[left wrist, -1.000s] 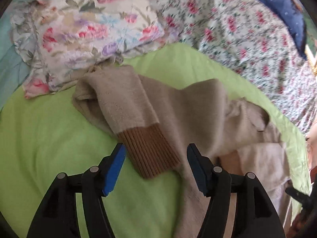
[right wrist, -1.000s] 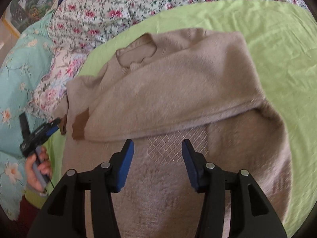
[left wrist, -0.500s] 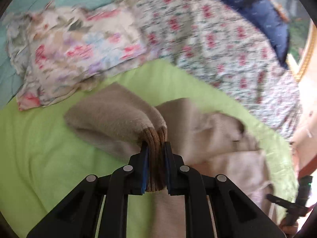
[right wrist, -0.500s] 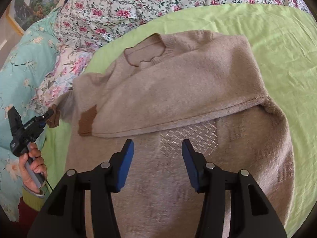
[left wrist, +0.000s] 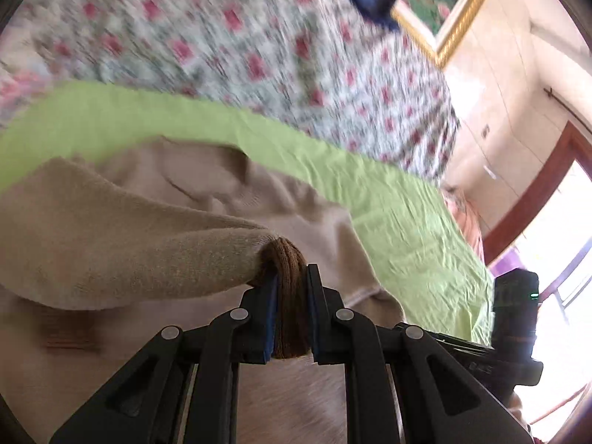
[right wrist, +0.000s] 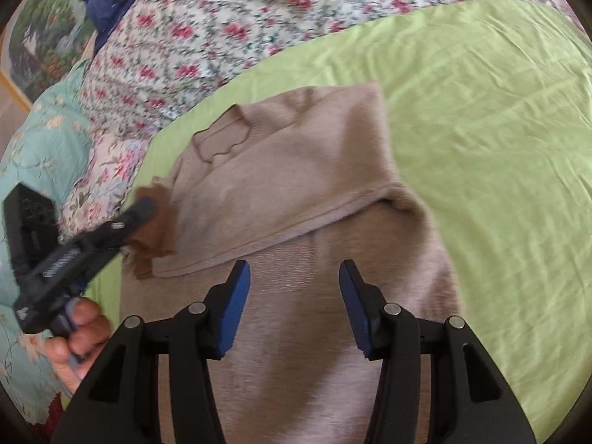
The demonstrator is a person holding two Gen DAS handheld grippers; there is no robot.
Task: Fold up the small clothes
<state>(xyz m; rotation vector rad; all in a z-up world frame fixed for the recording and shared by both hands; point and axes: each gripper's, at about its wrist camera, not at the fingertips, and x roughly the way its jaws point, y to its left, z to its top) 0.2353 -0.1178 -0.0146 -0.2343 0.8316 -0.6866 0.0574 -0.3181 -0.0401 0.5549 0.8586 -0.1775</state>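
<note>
Looking through the left wrist camera, I see my left gripper (left wrist: 289,309) clamped on the brown ribbed cuff (left wrist: 286,277) of the beige sweater (left wrist: 229,199), as it was 0.5 s ago, but the sleeve (left wrist: 122,248) is now lifted and carried over the sweater's body, with the green sheet (left wrist: 399,199) and floral quilt (left wrist: 259,51) swung across a blurred view. From the right wrist camera, my right gripper (right wrist: 294,296) hangs with its 2 blue pads (right wrist: 233,314) spread apart over the sweater's lower body, holding nothing, while the left gripper now sits much closer at the sweater's left edge than 0.5 s ago.
</note>
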